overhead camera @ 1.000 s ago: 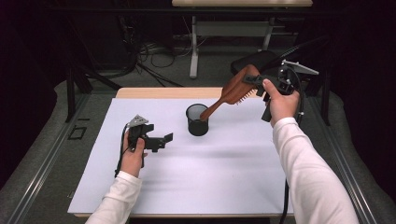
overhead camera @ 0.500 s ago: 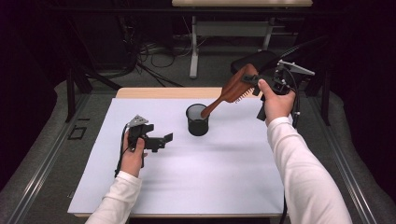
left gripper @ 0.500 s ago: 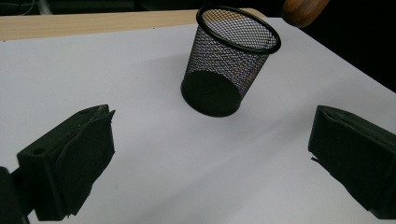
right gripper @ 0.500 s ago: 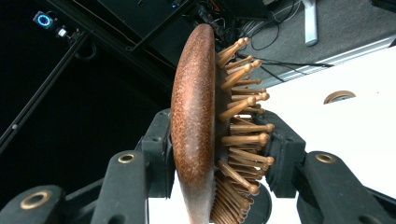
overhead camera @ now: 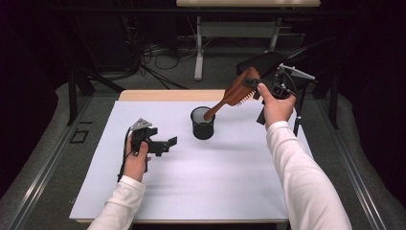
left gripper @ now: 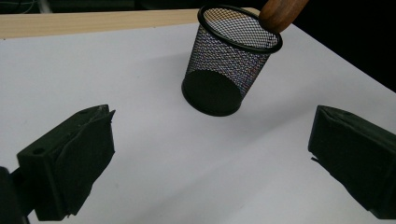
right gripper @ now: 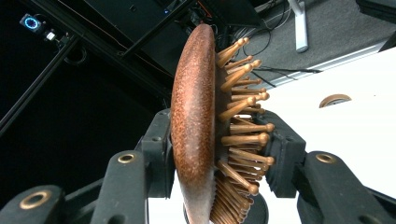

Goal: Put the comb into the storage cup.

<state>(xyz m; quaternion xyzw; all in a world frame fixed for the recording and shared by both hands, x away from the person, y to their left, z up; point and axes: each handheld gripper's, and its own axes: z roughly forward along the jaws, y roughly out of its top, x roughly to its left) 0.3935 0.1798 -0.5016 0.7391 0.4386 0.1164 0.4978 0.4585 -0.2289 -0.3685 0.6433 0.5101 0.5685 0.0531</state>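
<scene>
While my right gripper (overhead camera: 253, 86) stays raised above the far right part of the table, its two jaws are clamped on the head of the wooden hairbrush (overhead camera: 237, 91): in the right gripper view one pad presses on the smooth brown back of the brush (right gripper: 194, 116) and the other bears on the wooden bristle pins (right gripper: 240, 135). From that grip the brush slants down and to the left in the high view, and the end of its handle (overhead camera: 209, 115) sits at the rim of the black mesh cup (overhead camera: 203, 125), at the opening; how deep it reaches inside I cannot tell. In the left gripper view the rounded handle tip (left gripper: 281, 11) shows at the far edge of the cup's rim (left gripper: 238, 25). The cup stands upright on the white table sheet (overhead camera: 191, 182), near the middle of its far half. My left gripper (overhead camera: 165, 143) rests low over the left part of the sheet, well apart from the cup and pointed toward it. Its jaws stand wide apart with nothing between them except bare white sheet.
</scene>
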